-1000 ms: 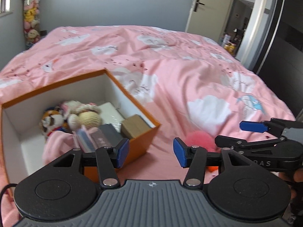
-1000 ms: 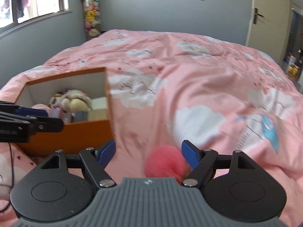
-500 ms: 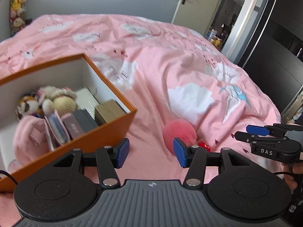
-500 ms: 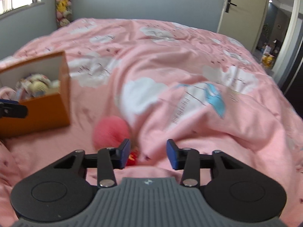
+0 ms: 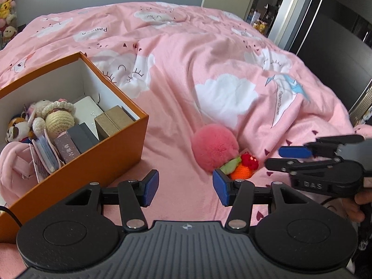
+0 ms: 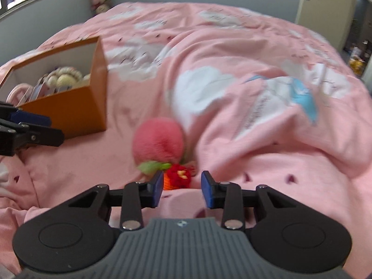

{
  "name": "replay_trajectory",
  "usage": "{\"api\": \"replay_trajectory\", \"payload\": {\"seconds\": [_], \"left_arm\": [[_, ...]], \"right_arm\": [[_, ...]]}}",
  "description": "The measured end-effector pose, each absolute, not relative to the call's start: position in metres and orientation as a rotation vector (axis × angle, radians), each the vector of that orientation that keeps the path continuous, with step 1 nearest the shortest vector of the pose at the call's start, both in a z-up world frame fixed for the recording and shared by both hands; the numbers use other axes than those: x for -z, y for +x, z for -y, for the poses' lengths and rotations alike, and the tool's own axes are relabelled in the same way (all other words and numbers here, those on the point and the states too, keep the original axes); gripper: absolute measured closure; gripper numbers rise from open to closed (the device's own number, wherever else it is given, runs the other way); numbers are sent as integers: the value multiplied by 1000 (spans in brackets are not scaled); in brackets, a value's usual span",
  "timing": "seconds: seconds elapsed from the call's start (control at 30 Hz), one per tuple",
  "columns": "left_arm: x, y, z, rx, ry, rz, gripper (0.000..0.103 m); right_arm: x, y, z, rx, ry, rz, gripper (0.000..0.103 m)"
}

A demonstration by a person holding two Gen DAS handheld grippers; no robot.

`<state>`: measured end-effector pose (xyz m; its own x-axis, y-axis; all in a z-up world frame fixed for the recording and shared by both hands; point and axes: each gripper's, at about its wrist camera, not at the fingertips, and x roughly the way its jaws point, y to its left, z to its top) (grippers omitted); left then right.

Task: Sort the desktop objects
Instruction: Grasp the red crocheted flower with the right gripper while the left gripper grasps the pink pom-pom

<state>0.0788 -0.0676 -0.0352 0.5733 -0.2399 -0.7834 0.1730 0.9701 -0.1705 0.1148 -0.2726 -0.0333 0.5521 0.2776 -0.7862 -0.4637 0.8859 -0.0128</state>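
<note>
1. We hold the left claw [image 5: 186,187] tilted down over the near part of the bed [image 5: 209,58]. Its blue pads stand well apart with only bedding between them.
2. Our right claw [image 6: 181,188] also points down at the bed. Its jaws are closing, and the crocheted toy [image 6: 177,177] sits just beyond and between the tips, though the pads do not yet press on it.
3. In the left wrist view the right claw comes in from the right edge, its tips near the toy, and part of the hand [image 5: 358,205] that holds it shows beneath.
4. The crocheted toy has an orange body, a red top and a green leaf.
5. It lies on the pink cloud-print cover, touching a fluffy pink pompom [image 5: 215,147] just beyond it.
6. The right wrist view is blurred, so we cannot tell finer detail on the toy.
7. To the left stands an open orange box [image 5: 104,160] with white inner walls.
8. Inside it are plush toys [image 5: 53,118], small cartons [image 5: 111,122] standing on end and pink cloth.
</note>
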Motion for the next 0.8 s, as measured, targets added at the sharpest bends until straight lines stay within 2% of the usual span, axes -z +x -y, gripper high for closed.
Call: {"api": "replay_trajectory", "payload": {"seconds": [0.23,0.33,0.47,0.8], "left_arm": [[45,85,78,240,0,-959,43],[48,91,81,231,23,-965,43],[48,97,85,234,35,-966,43],[54,103,90,221,54,-976,43]], "right_arm": [[65,148,259,-481,-247,-1002,61],[78,157,256,-493,-242,-1051,54],[87,163,251,-498,-242,-1077,53],[86,163,248,-529,-246,-1087,57]]}}
